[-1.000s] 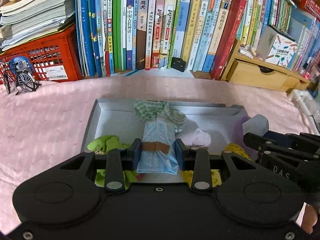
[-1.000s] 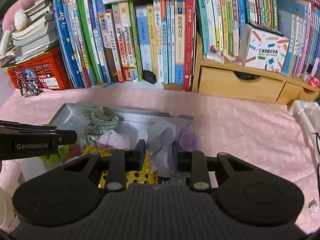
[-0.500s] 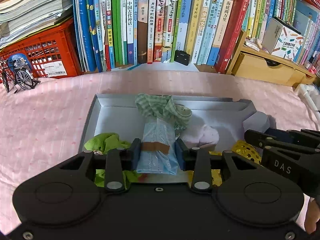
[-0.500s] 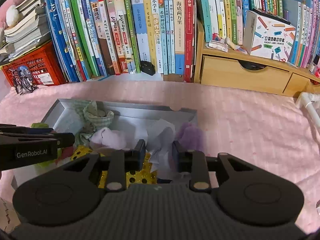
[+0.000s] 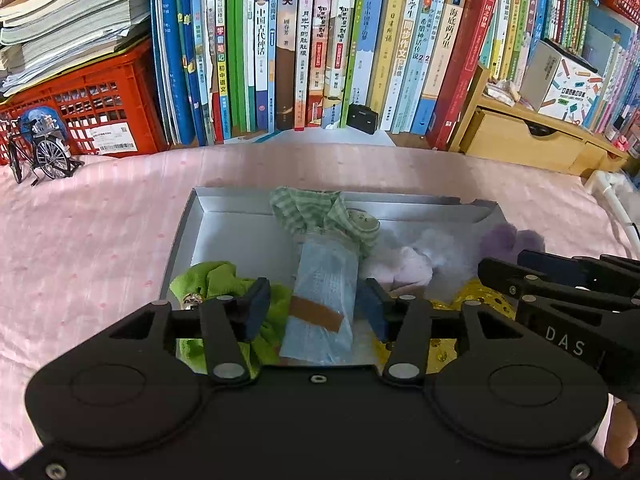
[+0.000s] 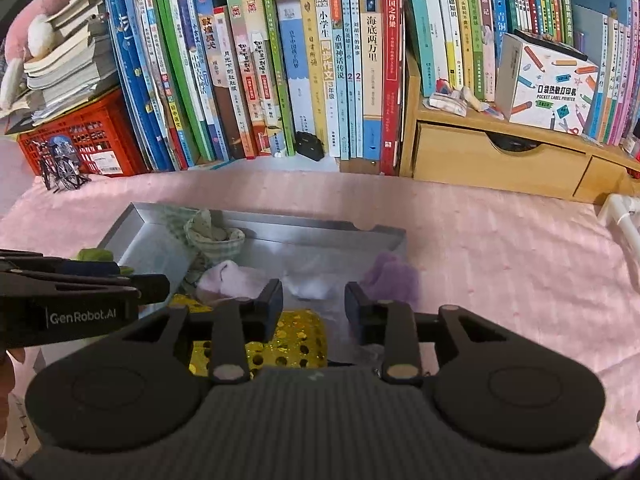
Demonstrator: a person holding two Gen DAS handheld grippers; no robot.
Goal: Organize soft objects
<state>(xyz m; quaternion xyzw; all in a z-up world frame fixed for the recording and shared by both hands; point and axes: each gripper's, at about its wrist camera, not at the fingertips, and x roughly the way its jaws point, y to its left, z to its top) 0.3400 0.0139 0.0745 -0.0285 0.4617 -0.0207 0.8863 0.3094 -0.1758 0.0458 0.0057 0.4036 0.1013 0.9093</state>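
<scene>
Over the grey tray (image 5: 188,236) on the pink-covered desk (image 5: 88,248), both grippers have just let go: the left gripper (image 5: 314,310), clamped on the blue packet (image 5: 324,300) a second ago, now stands spread either side of it, and the right gripper (image 6: 314,304) has parted and dropped its clear plastic bag (image 6: 316,292). Both pieces now lie in the tray beside the green cloth (image 5: 212,280), checked cloth (image 5: 312,208), pink cloth (image 6: 228,280) and gold sequin pouch (image 6: 296,340), so this placement looks done. A purple plush (image 6: 394,276) straddles the right rim, and the grippers sit close together there.

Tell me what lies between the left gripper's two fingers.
In the left wrist view, the left gripper stands open around a light blue packet with a brown tape strip, lying in the grey tray.
</scene>
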